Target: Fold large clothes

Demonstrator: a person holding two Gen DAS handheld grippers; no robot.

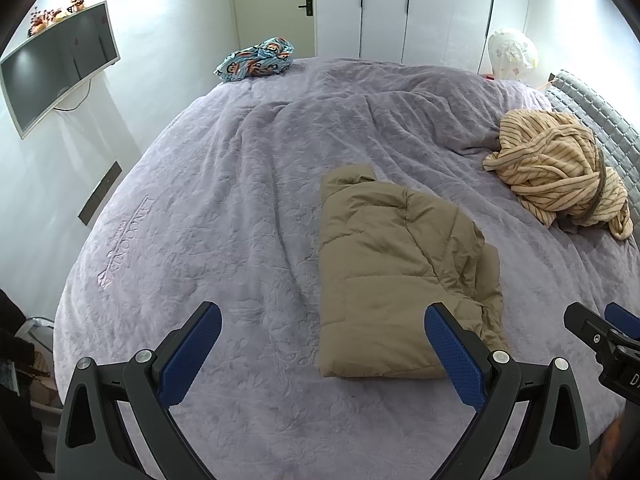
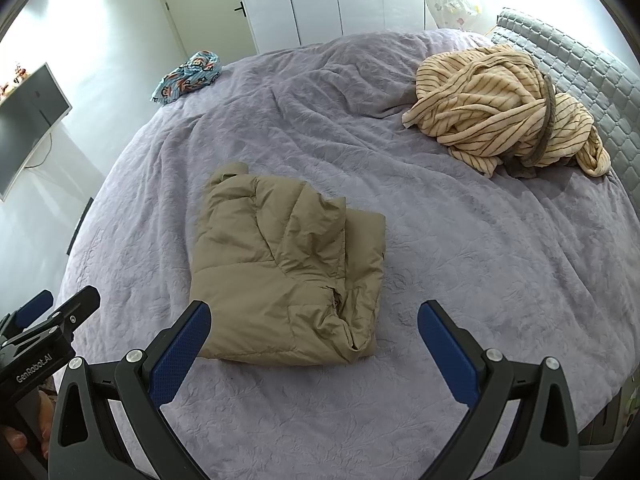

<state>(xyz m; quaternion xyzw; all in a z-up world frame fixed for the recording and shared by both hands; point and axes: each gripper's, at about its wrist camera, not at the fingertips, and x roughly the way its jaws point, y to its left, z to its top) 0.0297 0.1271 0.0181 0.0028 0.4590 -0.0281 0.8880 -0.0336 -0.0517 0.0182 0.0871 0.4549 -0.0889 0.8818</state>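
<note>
A tan puffer jacket (image 1: 396, 276) lies folded into a compact rectangle on the lilac bedspread (image 1: 224, 208); it also shows in the right wrist view (image 2: 288, 276). My left gripper (image 1: 322, 316) is open and empty, held above the bed just short of the jacket's near edge. My right gripper (image 2: 314, 314) is open and empty, also just short of the jacket's near edge. The right gripper's tip shows at the right edge of the left wrist view (image 1: 600, 332). The left gripper shows at the left edge of the right wrist view (image 2: 52, 316).
A crumpled cream striped garment (image 1: 560, 172) lies near the grey headboard (image 1: 596, 116); it also shows in the right wrist view (image 2: 508, 112). A blue patterned cloth (image 1: 256, 62) sits at the far bed edge. A wall screen (image 1: 56, 68), a door and white wardrobes (image 1: 420, 8) stand beyond.
</note>
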